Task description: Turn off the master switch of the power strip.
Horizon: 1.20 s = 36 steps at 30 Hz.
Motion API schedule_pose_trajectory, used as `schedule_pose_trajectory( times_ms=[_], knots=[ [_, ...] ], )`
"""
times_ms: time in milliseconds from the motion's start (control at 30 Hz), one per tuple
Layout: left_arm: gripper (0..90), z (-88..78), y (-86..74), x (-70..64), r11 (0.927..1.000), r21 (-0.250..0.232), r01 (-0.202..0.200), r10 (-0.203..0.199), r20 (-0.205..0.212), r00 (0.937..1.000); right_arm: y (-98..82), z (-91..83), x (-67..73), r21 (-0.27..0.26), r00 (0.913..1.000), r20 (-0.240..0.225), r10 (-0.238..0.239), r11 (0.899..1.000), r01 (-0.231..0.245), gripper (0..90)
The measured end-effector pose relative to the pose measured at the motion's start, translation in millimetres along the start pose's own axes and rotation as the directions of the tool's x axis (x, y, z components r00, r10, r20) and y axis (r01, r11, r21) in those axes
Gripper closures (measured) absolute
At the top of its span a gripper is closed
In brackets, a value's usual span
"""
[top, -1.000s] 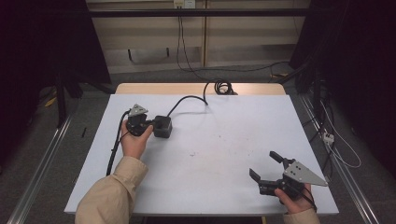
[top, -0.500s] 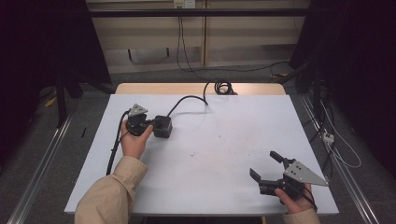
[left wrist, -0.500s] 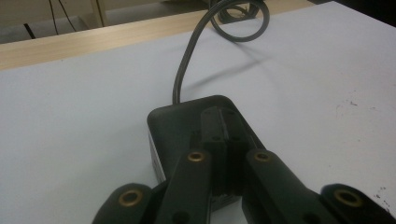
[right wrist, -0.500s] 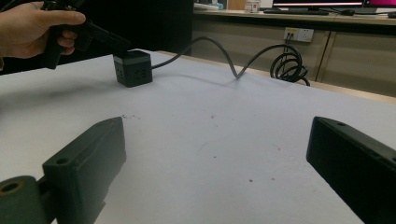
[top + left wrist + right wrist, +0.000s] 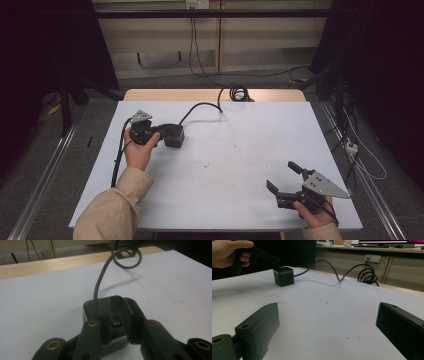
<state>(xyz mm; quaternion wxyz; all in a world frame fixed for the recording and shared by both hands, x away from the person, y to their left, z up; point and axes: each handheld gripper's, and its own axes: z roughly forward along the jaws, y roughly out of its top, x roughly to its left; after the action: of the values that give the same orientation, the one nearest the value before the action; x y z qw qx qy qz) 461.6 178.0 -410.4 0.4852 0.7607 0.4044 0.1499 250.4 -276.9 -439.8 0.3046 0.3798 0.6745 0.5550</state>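
A black cube power socket with a grey top band stands on the white table at the left; its cable runs to the far edge. My left gripper reaches over the cube from the left. In the left gripper view its jaws lie across the cube's top, and a small button shows in the narrow gap between them. These jaws have just been opening, with nothing gripped between them. My right gripper rests near the front right corner, open wide and empty.
The cable ends in a coil on the wooden strip at the table's far edge. A metal rail runs along the left side and loose wires lie on the floor at the right.
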Motion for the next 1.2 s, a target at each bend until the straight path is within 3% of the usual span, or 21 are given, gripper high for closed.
schedule_pose_trajectory(
  times_ms=[100, 200, 300, 400, 700, 1033, 1200],
  knots=[
    [64.7, -1.4, 0.5, 0.0, 1.0, 0.009, -0.005, 0.005, 0.001, 1.0, -0.2, 0.8, 0.8, 0.0, 1.0, -0.001, 0.001, 1.0, -0.001, 4.5],
    [55.2, -1.6, 0.9, -0.8, 0.9999, 0.004, 0.016, -0.016, 0.002, 0.9999, -0.3, 0.8, 0.3, 0.0, 1.0, -0.002, -0.001, 1.0, 0.001, 4.5],
    [48.4, -1.8, 0.8, -0.6, 0.9998, 0.017, 0.006, -0.006, 0.007, 1.0, -0.3, 0.4, -0.3, 0.002, 1.0, 0.0, 0.002, 1.0, -0.002, 4.5],
    [38.8, -1.6, 0.5, -3.1, 0.9996, 0.012, 0.026, -0.027, 0.018, 0.9995, -0.1, 0.6, -0.2, 0.001, 1.0, -0.002, -0.001, 1.0, 0.001, 4.5],
    [24.4, -7.6, 2.8, -9.8, 0.9998, 0.018, -0.004, 0.003, 0.058, 0.9983, 0.1, 1.8, 0.2, 0.004, 1.0, -0.004, 0.0, 1.0, 0.0, 4.6],
    [17.6, -16.4, -0.6, -18.9, 0.9993, 0.019, -0.033, 0.031, 0.096, 0.9949, 0.1, 1.2, 0.4, 0.004, 1.0, -0.003, 0.0, 1.0, 0.0, 4.6],
    [16.1, -22.3, -3.4, -20.5, 0.9997, -0.001, -0.022, 0.022, 0.112, 0.9935, 0.1, 0.9, 0.1, 0.006, 1.0, -0.001, 0.001, 1.0, -0.001, 4.6]
  ],
)
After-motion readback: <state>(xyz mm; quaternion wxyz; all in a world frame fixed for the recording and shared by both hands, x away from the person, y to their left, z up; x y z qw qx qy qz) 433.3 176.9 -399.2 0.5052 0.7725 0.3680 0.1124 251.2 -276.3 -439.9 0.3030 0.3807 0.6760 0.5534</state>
